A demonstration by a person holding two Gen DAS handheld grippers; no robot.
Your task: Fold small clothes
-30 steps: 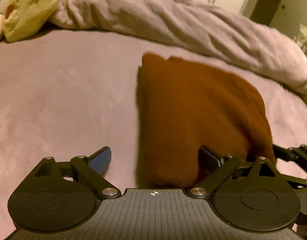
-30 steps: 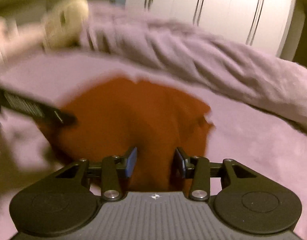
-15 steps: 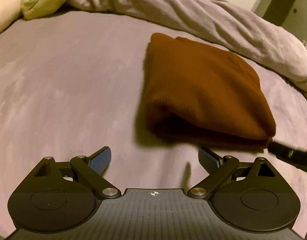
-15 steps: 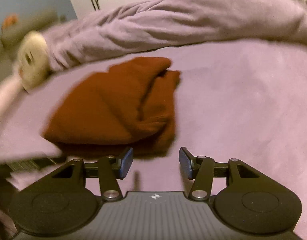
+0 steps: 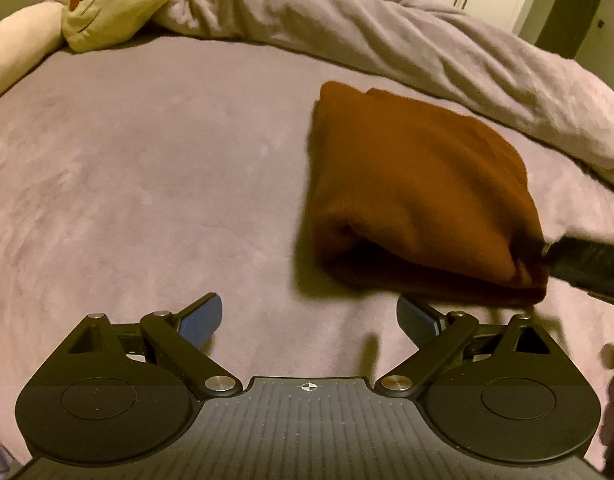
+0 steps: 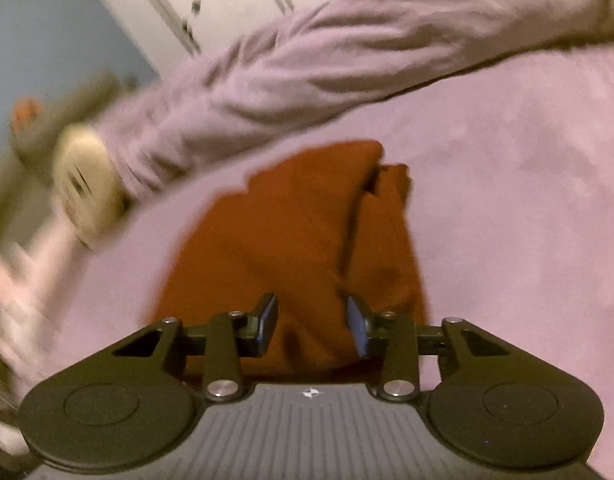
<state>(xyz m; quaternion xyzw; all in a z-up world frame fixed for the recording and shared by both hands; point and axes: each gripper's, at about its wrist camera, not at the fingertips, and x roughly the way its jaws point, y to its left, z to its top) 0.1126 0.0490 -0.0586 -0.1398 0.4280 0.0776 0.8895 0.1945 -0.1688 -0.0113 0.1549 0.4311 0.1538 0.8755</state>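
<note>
Folded brown garment (image 5: pixel 419 196) lying on the mauve bed (image 5: pixel 147 184), just before a rumpled duvet (image 5: pixel 387 40). Yellow plush toy (image 5: pixel 119 0) well left of the garment, against the duvet. White wardrobe doors (image 6: pixel 227 4) beyond. Left tool (image 5: pixel 309 316) spread wide, empty, near the garment's front edge. Right tool (image 6: pixel 311 322) closing, garment's near end between the pads (image 6: pixel 357 326), not yet pinched.
</note>
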